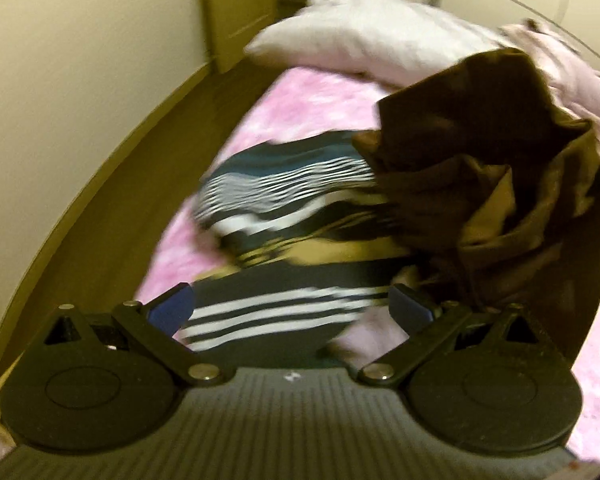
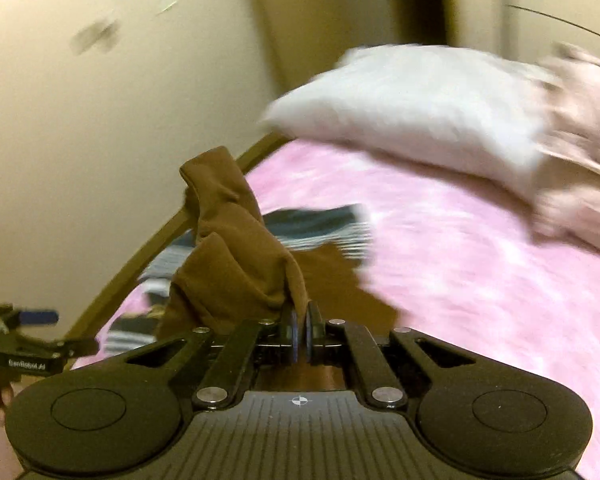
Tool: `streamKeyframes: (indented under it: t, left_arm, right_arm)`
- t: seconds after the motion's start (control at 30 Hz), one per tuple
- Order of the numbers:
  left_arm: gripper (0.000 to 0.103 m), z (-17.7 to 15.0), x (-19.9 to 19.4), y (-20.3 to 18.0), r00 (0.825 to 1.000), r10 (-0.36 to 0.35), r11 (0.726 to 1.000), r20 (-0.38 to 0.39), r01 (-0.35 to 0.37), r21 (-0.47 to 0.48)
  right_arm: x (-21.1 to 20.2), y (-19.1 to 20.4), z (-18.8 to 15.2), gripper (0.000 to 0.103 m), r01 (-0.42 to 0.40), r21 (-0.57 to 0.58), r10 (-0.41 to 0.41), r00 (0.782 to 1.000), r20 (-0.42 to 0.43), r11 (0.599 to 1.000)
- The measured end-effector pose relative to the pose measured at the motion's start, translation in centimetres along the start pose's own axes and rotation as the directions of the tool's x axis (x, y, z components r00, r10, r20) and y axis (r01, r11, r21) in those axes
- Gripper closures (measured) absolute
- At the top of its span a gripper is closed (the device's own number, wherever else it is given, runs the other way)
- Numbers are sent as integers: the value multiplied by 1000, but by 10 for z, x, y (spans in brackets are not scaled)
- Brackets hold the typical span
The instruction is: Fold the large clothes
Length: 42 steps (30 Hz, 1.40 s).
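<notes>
A brown garment (image 2: 236, 264) rises in a bunched fold from my right gripper (image 2: 302, 330), whose pads are pressed together on the cloth. In the left wrist view the same brown garment (image 1: 480, 184) hangs lifted at the right, above the bed. Under it a dark striped garment (image 1: 284, 216) with white and yellow bands lies on the pink bedspread (image 1: 320, 96). My left gripper (image 1: 290, 308) stands open over the striped cloth with nothing between its blue pads. At the left edge of the right wrist view the left gripper (image 2: 36, 332) shows with a hand on it.
A white pillow (image 2: 412, 112) and a pale pink blanket (image 2: 580, 152) lie at the bed's far end. A cream wall (image 1: 80, 80) and wooden floor (image 1: 112, 200) run along the bed's left side. Both views are blurred.
</notes>
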<state>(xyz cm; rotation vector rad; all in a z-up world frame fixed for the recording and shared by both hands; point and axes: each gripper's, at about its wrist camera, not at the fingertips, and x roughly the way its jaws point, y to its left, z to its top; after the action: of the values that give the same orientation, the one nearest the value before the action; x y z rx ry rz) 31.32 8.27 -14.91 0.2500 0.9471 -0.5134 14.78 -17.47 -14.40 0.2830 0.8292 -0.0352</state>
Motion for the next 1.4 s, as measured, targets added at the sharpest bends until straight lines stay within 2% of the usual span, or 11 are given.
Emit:
streamKeyframes:
  t: [0.13, 0.37, 0.57, 0.67, 0.77, 0.83, 1.03, 1.23, 1.3, 1.33, 1.4]
  left_arm:
    - [1, 13, -4, -65, 996, -89, 991, 21, 86, 99]
    - [1, 14, -12, -212, 979, -205, 942, 15, 193, 274]
    - [1, -6, -1, -351, 963, -264, 883, -60, 266, 386]
    - [2, -14, 10, -414, 951, -288, 851, -110, 307, 425]
    - [2, -20, 20, -463, 939, -305, 823, -156, 343, 453]
    - [2, -21, 28, -484, 935, -306, 800, -180, 355, 483]
    - [2, -14, 62, -516, 932, -301, 734, -205, 363, 574]
    - [2, -2, 88, -523, 935, -284, 704, -211, 353, 617]
    - [2, 2, 96, -523, 936, -278, 696, -216, 351, 626]
    - [2, 4, 99, -524, 937, -274, 690, -218, 349, 634]
    - [3, 9, 101, -525, 937, -270, 674, -219, 347, 652]
  right_arm:
    - [-64, -80, -18, 103, 115, 155, -123, 992, 42, 981]
    - [-174, -248, -69, 103, 303, 342, -338, 940, 45, 889]
    - [-217, -413, -144, 103, 473, 429, -461, 876, -139, 770]
    - [-238, -465, -183, 102, 518, 494, -486, 850, -204, 698]
    - [-247, -479, -205, 85, 512, 494, -476, 854, -208, 703]
    - [-242, -481, -216, 59, 494, 498, -453, 866, -211, 713]
    - [-192, -457, -210, 44, 425, 407, -388, 905, -174, 808]
    - [-126, -467, -183, 37, 426, 416, -387, 904, -179, 804]
    - [-96, -469, -182, 37, 458, 392, -379, 887, -263, 798]
    - [-83, -471, -183, 52, 473, 383, -383, 878, -288, 794]
    - [-81, -465, -190, 100, 493, 373, -399, 865, -303, 786]
